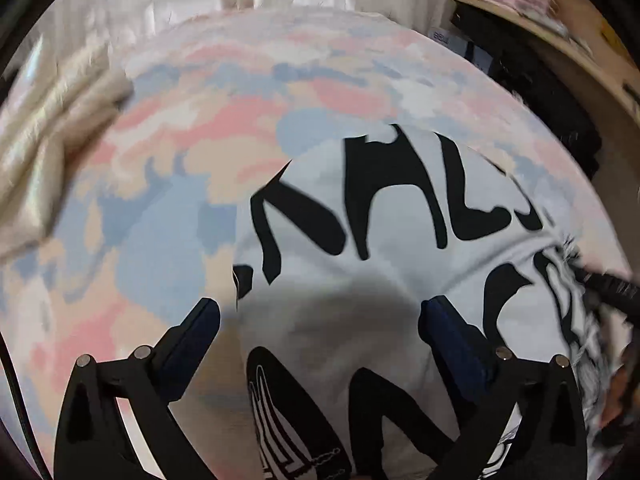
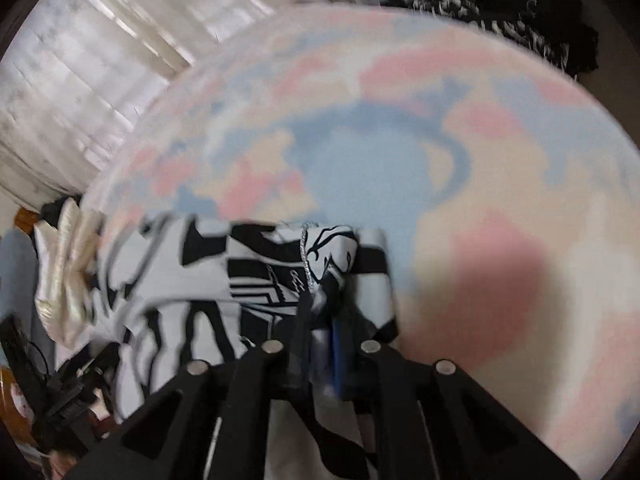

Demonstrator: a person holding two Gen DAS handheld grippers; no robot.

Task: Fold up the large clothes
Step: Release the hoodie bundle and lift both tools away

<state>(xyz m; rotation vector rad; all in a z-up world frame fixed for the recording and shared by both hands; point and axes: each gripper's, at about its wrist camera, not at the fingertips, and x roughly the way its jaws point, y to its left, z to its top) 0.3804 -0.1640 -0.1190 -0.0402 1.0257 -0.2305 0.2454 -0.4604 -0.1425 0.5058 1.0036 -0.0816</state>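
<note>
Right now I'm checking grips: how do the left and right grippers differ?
The left gripper is open, its fingers spread wide over the white shirt and holding nothing; the right gripper is shut on a bunched edge of the shirt. The shirt lies flat below the left gripper and crumpled at the right. Both are black and above the pastel blanket.

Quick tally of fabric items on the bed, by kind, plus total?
White garment with black print: 1
Cream folded cloth: 1
Pastel patterned bed cover: 1
Total: 3
</note>
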